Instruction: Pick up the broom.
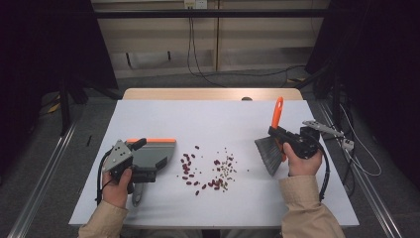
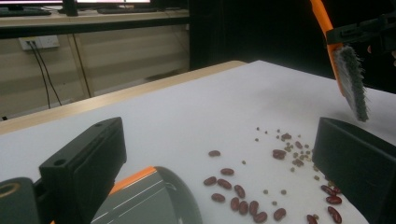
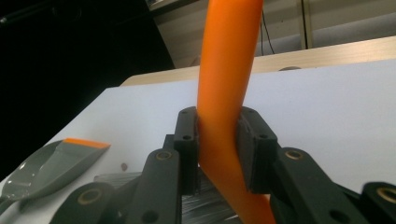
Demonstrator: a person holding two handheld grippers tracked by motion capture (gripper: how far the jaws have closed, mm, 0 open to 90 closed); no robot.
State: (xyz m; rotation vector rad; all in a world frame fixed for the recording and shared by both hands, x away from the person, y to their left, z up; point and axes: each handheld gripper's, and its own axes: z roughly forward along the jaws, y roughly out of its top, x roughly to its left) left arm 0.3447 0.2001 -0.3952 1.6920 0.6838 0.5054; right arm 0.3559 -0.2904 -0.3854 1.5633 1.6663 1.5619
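Forearms come in at the near desk edge, one gripper per hand. Right gripper [image 3: 217,149] is clamped on the orange handle of the brush [image 1: 271,146], jaws tight on both sides; bristles hang tilted, just off the white desk [image 1: 213,119]. Left gripper [image 1: 130,163] sits at the grey dustpan [image 1: 152,153]; its jaws look spread wide, and I cannot tell if they hold anything. Landmark: the scattered beans [image 1: 208,171]. Dustpan lies just left of them, orange lip toward the far edge; brush is right of them, apart, not touching. Likely step: sweep. To do it well, drop bristles flat behind the rightmost beans, pull in short strokes toward the pan, and keep the pan's open edge pressed to the desk.
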